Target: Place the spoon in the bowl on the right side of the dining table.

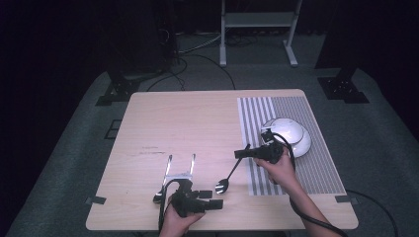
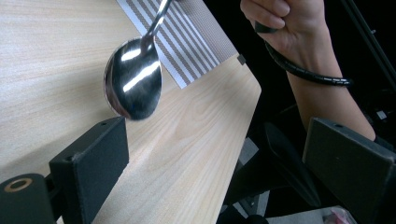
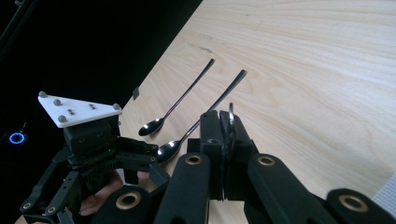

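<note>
The right claw (image 1: 245, 153) is pinching the handle of a spoon (image 1: 228, 177), whose bowl hangs just above the table (image 1: 197, 118) beside the striped mat (image 1: 296, 143). The left claw (image 1: 210, 199) is spread, nothing between its jaws, near two other spoons (image 1: 170, 170) lying on the table.

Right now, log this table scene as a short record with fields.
right gripper: shut on the handle of a spoon, bowl end hanging low
left gripper: open, holding nothing, near the front edge
other spoons: two spoons flat on the table, side by side
placemat: striped, right side
white bowl: upside down on the placemat
</note>
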